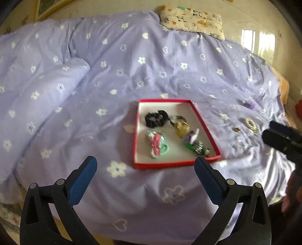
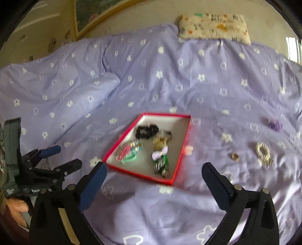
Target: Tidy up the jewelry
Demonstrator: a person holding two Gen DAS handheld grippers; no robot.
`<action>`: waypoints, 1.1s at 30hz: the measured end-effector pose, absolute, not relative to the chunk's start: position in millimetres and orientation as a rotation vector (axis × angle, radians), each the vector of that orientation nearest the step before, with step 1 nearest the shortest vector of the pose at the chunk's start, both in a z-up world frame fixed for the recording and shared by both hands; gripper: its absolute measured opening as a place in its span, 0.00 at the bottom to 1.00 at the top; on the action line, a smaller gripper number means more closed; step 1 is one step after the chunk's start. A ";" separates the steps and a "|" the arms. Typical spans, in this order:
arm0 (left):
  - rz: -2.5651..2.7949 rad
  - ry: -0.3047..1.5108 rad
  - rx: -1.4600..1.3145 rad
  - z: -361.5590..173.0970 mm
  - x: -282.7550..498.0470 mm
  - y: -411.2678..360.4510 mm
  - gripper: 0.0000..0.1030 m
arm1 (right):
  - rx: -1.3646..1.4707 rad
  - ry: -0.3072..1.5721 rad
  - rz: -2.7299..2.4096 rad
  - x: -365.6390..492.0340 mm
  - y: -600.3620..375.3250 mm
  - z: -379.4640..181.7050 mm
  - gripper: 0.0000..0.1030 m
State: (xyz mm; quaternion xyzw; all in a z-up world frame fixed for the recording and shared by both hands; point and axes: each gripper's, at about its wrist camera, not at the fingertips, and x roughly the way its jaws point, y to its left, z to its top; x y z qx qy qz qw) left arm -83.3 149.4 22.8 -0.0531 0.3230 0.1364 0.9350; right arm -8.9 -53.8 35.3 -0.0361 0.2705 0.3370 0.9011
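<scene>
A red tray (image 1: 204, 121) (image 2: 180, 150) with a white floor lies on the purple bedspread. It holds a black scrunchie (image 1: 156, 117) (image 2: 146, 130), pink and green hair ties (image 1: 156, 144) (image 2: 128, 153), a gold piece (image 1: 182, 129) and a purple bow on a green clip (image 1: 193, 140) (image 2: 160, 154). On the bedspread to its right lie a small ring (image 1: 237, 129) (image 2: 235, 156), a pearl clip (image 1: 251, 125) (image 2: 264, 153) and a purple scrunchie (image 1: 249, 104) (image 2: 275, 125). My left gripper (image 1: 145, 165) and right gripper (image 2: 153, 170) are open and empty, short of the tray's near edge.
A patterned pillow (image 1: 192, 20) (image 2: 213, 26) lies at the head of the bed. A framed picture (image 2: 90, 17) hangs on the wall at left. The right gripper shows at the right edge of the left wrist view (image 1: 281, 137). The left gripper shows at the left of the right wrist view (image 2: 49, 162).
</scene>
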 end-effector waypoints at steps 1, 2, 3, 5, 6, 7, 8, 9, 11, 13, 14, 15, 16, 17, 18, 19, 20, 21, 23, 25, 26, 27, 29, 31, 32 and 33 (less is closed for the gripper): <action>0.290 0.656 -0.107 20.5 -81.7 151.1 1.00 | -0.072 0.558 0.694 -8.1 -53.1 34.0 1.00; 0.295 0.662 -0.116 16.4 -79.2 153.7 1.00 | -0.065 0.565 0.690 -6.0 -51.6 28.9 1.00; 0.291 0.669 -0.134 11.4 -76.9 156.7 1.00 | -0.057 0.576 0.686 -3.9 -50.7 23.4 1.00; 0.288 0.669 -0.163 1.8 -74.6 161.4 1.00 | -0.032 0.606 0.679 0.7 -47.7 7.0 1.00; 0.291 0.676 -0.169 -3.1 -72.9 162.6 1.00 | -0.025 0.620 0.679 2.0 -46.1 0.7 1.00; 0.293 0.680 -0.170 -7.0 -71.9 162.7 1.00 | -0.023 0.636 0.675 3.5 -43.2 -8.5 1.00; 0.295 0.680 -0.168 -9.4 -71.7 161.8 1.00 | -0.023 0.640 0.671 3.6 -42.0 -13.1 1.00; 0.299 0.678 -0.165 -11.4 -71.6 160.6 1.00 | -0.023 0.643 0.667 3.4 -41.1 -17.1 1.00; 0.299 0.675 -0.154 -14.0 -73.4 157.5 1.00 | -0.025 0.652 0.671 1.5 -38.3 -23.7 1.00; 0.299 0.664 -0.146 -13.9 -76.5 154.5 1.00 | -0.028 0.656 0.680 -0.5 -36.5 -26.7 1.00; 0.302 0.662 -0.141 -13.9 -77.2 153.9 1.00 | -0.033 0.654 0.679 -1.9 -35.7 -27.5 1.00; 0.309 0.662 -0.133 -13.9 -77.9 152.9 1.00 | -0.038 0.651 0.677 -3.4 -35.1 -27.7 1.00; 0.311 0.665 -0.127 -14.6 -78.1 152.2 1.00 | -0.041 0.649 0.676 -3.5 -35.3 -28.1 1.00; 0.308 0.669 -0.124 -15.6 -77.9 152.2 1.00 | -0.042 0.649 0.675 -3.8 -35.0 -28.5 1.00; 0.306 0.674 -0.122 -16.8 -77.9 152.3 1.00 | -0.042 0.651 0.674 -3.8 -35.2 -29.2 1.00; 0.305 0.677 -0.121 -18.0 -78.3 152.2 1.00 | -0.040 0.654 0.674 -3.4 -34.6 -29.4 1.00; 0.305 0.679 -0.122 -19.3 -79.2 151.9 1.00 | -0.038 0.657 0.672 -3.2 -34.8 -30.6 1.00; 0.304 0.682 -0.124 -20.7 -79.8 151.7 1.00 | -0.037 0.662 0.670 -2.9 -34.9 -32.1 1.00; 0.304 0.688 -0.125 -22.8 -80.1 152.2 1.00 | -0.034 0.672 0.669 -1.3 -35.5 -35.5 1.00; 0.305 0.690 -0.126 -24.3 -80.9 152.4 1.00 | -0.033 0.678 0.667 -0.4 -36.9 -38.3 1.00; 0.303 0.688 -0.127 -24.3 -81.2 152.5 1.00 | -0.032 0.678 0.666 -0.6 -37.6 -39.1 1.00; 0.306 0.687 -0.126 -24.4 -80.7 152.7 1.00 | -0.031 0.677 0.666 -0.6 -38.1 -39.5 1.00; 0.306 0.680 -0.129 -24.7 -82.1 152.2 1.00 | -0.030 0.673 0.664 -0.7 -38.6 -39.6 1.00; 0.306 0.672 -0.128 -24.3 -83.4 151.1 1.00 | -0.025 0.664 0.661 -1.8 -40.0 -39.5 1.00; 0.306 0.669 -0.127 -23.5 -84.0 150.5 1.00 | -0.021 0.659 0.662 -2.2 -40.9 -39.5 1.00; 0.305 0.665 -0.126 -22.5 -84.7 149.9 1.00 | -0.019 0.659 0.662 -2.5 -41.1 -39.2 1.00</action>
